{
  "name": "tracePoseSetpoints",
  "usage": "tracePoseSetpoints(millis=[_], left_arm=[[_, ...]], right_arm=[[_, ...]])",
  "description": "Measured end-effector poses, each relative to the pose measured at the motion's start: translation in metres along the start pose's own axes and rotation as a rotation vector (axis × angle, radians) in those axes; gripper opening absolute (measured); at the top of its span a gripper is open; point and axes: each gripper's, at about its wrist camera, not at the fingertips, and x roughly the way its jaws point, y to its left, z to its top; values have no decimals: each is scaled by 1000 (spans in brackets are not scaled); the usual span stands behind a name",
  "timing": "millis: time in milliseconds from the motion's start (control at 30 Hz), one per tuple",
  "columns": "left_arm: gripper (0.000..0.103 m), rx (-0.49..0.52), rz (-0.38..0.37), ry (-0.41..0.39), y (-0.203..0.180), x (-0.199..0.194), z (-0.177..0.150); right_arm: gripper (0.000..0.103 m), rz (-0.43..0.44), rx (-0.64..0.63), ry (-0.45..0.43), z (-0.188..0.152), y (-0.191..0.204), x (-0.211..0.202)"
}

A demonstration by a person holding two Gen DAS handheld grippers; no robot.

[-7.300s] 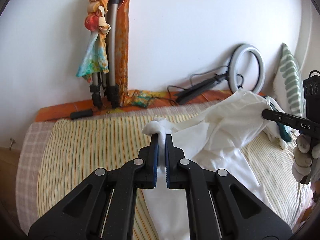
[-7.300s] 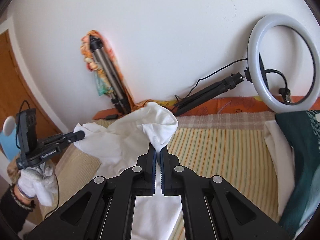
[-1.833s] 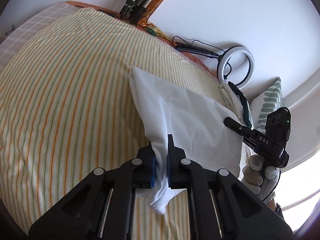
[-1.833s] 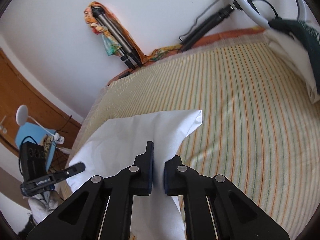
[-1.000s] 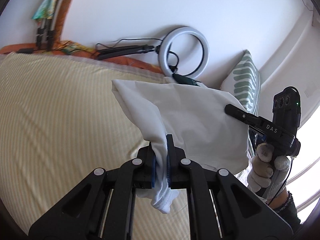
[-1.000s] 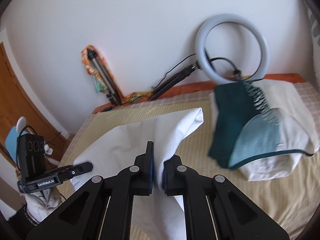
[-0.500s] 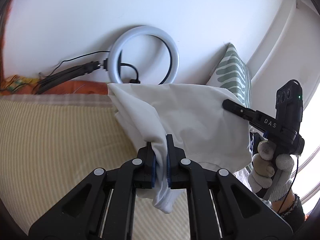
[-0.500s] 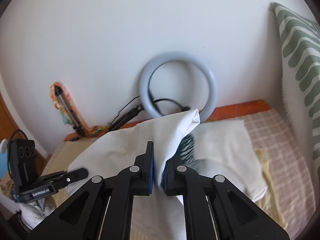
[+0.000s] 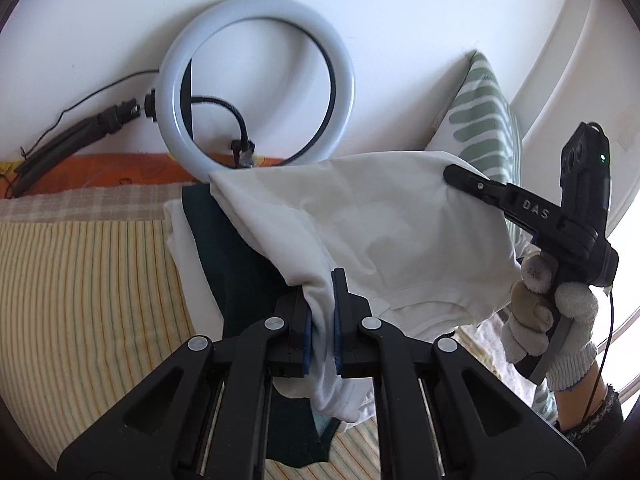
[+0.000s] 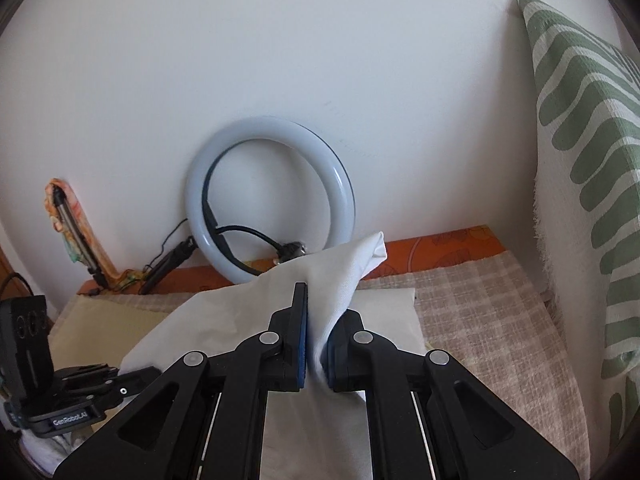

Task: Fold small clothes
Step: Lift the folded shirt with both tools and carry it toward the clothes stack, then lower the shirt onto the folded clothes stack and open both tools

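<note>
Both grippers swung toward ring light [image 9: 256,84]; left gripper [image 9: 321,320], right gripper [image 10: 316,344] each pinching white garment [image 9: 380,216] over dark cloth [image 9: 236,264].

Both grippers [image 9: 320,316] [image 10: 316,344] clamped (gloved hands)

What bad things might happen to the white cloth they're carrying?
The left hand-held gripper pinches only a bunched edge of the white cloth, so it might slip out. The loose hanging part could brush and rumple the dark green garment below. The ring light stands close behind and could get bumped.
</note>
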Motion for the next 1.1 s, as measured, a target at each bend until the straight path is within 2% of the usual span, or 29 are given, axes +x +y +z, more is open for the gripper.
tracePoseSetpoints(millis=[233, 333, 367, 400, 433, 467, 533, 567, 833, 1100], left_arm=[[6, 18, 46, 37, 4, 18, -14], [6, 17, 64, 46, 6, 22, -16], [6, 27, 70, 48, 5, 21, -16], [6, 39, 79, 51, 4, 21, -16], [13, 53, 91, 53, 3, 20, -17], [23, 65, 108, 56, 2, 19, -18], [37, 62, 118, 64, 4, 17, -18], [39, 52, 121, 67, 7, 15, -19], [39, 47, 132, 63, 15, -15, -34], [39, 79, 140, 7, -5, -88, -51]], right_arm=[[6, -89, -12, 70, -15, -25, 36], [10, -162, -13, 112, -18, -35, 49], [15, -183, -13, 122, -19, -37, 51], [27, -210, -16, 131, -19, -38, 53], [34, -234, -16, 135, -18, -38, 54], [41, -248, -15, 131, -18, -39, 53], [42, -260, -16, 129, -15, -37, 50], [42, -270, -14, 131, -14, -36, 49], [44, -301, -10, 109, -12, -19, 30], [45, -289, -20, 57, -15, 26, -31]])
